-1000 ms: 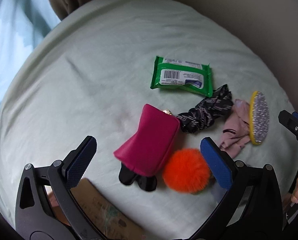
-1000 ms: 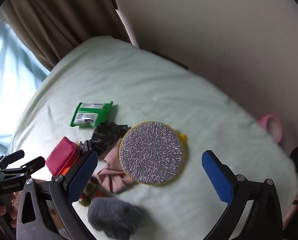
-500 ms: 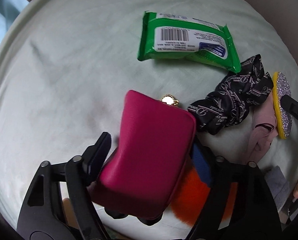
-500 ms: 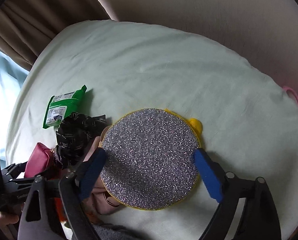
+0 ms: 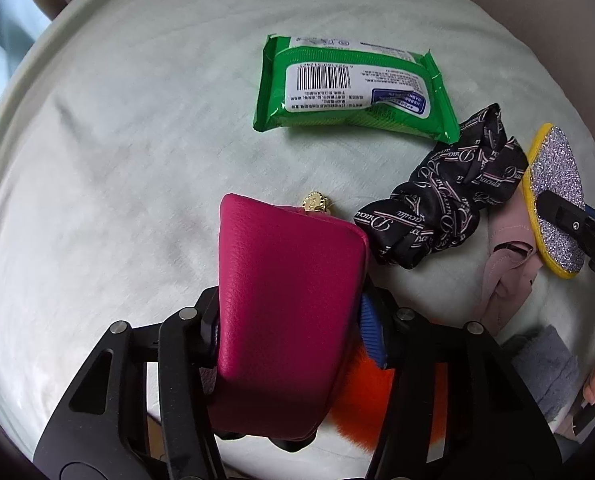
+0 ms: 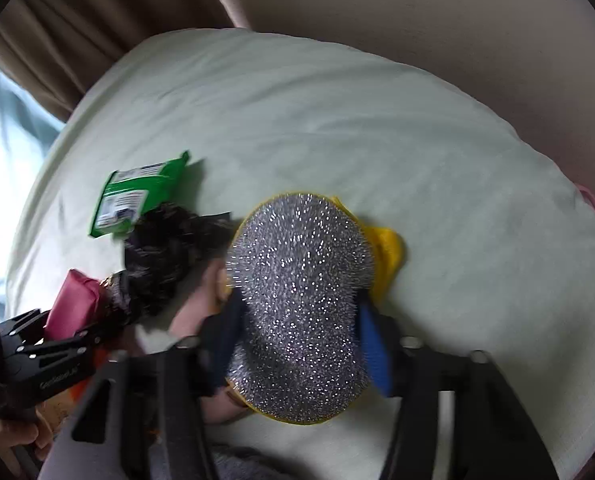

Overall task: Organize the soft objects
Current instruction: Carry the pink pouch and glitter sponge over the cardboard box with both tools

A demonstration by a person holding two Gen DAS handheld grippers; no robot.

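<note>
My left gripper (image 5: pixel 289 320) is shut on a magenta leather pouch (image 5: pixel 285 300) with a gold clasp, squeezing its sides. An orange pom-pom (image 5: pixel 361 412) lies under and right of it. My right gripper (image 6: pixel 297 332) is shut on a round silver glitter sponge (image 6: pixel 297 300) with a yellow rim, which bulges between the jaws. The sponge also shows at the right edge of the left wrist view (image 5: pixel 557 200). All lie on a pale green bed sheet (image 5: pixel 117 160).
A green wet-wipes pack (image 5: pixel 349 88), a black printed scrunchie (image 5: pixel 445 204), a pink cloth (image 5: pixel 505 268) and a grey fuzzy item (image 5: pixel 549 372) lie nearby. Brown curtains (image 6: pixel 77 40) and a beige wall (image 6: pixel 417 20) stand behind the bed. A pink ring (image 6: pixel 589 200) lies at its right edge.
Both grippers moved down onto their objects and closed: the left around the magenta pouch, the right around the glitter sponge, which now bends between the jaws.
</note>
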